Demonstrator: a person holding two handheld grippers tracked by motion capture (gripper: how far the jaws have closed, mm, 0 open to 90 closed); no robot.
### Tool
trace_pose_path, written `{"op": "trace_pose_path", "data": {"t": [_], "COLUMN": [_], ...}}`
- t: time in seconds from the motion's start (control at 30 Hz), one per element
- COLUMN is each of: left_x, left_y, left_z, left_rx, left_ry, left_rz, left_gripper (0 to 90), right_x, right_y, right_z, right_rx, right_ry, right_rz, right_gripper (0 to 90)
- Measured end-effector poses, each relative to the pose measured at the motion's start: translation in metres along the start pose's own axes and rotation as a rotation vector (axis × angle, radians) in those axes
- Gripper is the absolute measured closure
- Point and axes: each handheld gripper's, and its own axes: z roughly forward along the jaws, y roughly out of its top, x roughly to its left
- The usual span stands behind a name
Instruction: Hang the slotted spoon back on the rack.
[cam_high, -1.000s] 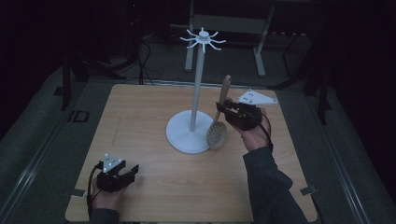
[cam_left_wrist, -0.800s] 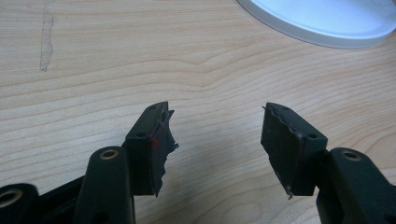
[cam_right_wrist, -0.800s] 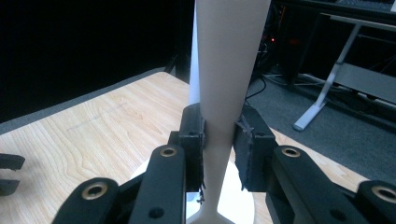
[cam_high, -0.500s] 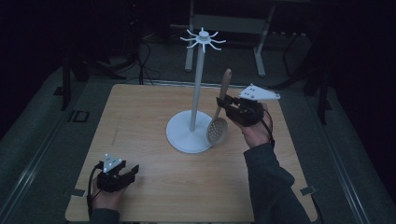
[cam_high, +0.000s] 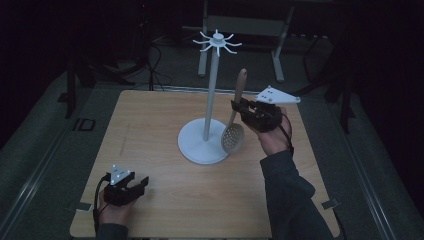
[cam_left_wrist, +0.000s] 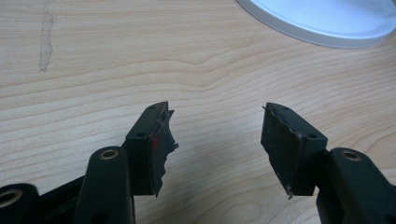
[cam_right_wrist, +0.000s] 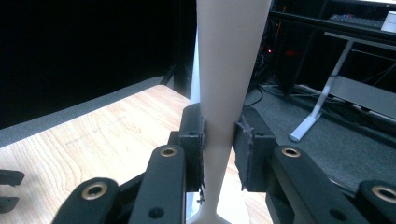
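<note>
My right tongs (cam_high: 239, 107) grip the slotted spoon (cam_high: 233, 136); left tongs (cam_left_wrist: 215, 140) wide. I'd lift straight toward the rack (cam_high: 217, 42) hooks.

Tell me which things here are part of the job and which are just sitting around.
Part of the job:
- slotted spoon, upright, handle clamped in the right gripper
- white hook stand on the table, beside the spoon

Just sitting around:
- left gripper, jaws open, nothing between them, low over the table's near corner
- desk frame and cables on the floor behind
</note>
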Motion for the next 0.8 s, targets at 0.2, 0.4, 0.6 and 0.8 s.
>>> {"op": "trace_pose_path", "data": {"t": [0.2, 0.4, 0.6, 0.8], "left_x": [0.000, 0.000, 0.000, 0.000], "left_y": [0.000, 0.000, 0.000, 0.000], "left_z": [0.000, 0.000, 0.000, 0.000], "left_rx": [0.000, 0.000, 0.001, 0.003], "left_ry": [-0.001, -0.001, -0.001, -0.001], "left_rz": [-0.001, -0.002, 0.000, 0.002], "left_gripper": [42.6, 42.6, 42.6, 42.6], "right_x": [0.000, 0.000, -0.002, -0.004], "right_y": [0.006, 0.011, 0.016, 0.018], "right_z": [0.001, 0.003, 0.005, 0.005], "right_rx": [-0.002, 0.000, -0.004, -0.003], "right_ry": [0.000, -0.003, -0.003, -0.006], "right_rz": [-0.008, -0.011, -0.012, -0.009], "right_gripper": [74.0, 74.1, 74.1, 74.1]}}
